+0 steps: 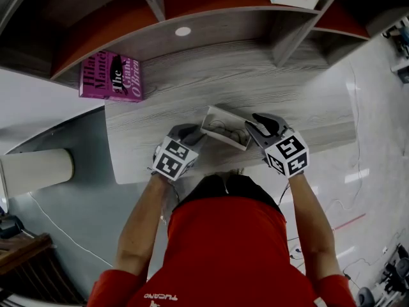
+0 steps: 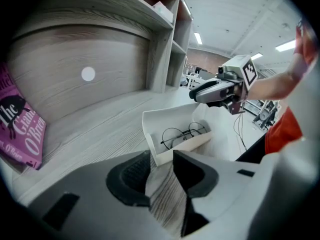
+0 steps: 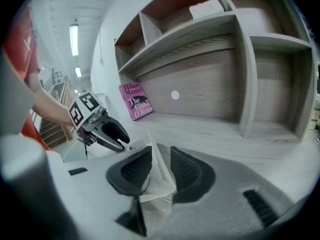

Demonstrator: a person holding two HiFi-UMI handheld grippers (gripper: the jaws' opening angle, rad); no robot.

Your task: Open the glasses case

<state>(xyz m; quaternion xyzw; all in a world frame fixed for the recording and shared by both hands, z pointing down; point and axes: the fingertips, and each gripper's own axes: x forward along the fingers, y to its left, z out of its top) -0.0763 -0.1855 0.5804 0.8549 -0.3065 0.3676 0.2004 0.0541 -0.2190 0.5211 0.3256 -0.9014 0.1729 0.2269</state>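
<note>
Case open on desk, R jaws on lid flap

White glasses case (image 1: 223,124) lay open on the wooden desk (image 1: 287,88) near its front edge, right in front of the person and between the two grippers. Thin wire glasses (image 2: 185,133) lay inside the tray.

L gripper (image 1: 197,133) sat at the case's left end. In the left gripper view its jaws were released, w/ bare desk grain between the pads and the case's near corner (image 2: 161,156) just ahead of the tips. Can't tell if they touched.

R gripper (image 1: 251,128) was at the case's right end. In the right gripper view its jaws were clenched on the thin white lid flap (image 3: 152,145), which stood upright between the pads.

Pink book (image 1: 112,77) lay flat on the desk well to the left, by the back wall of the shelf unit (image 3: 240,59)
</note>
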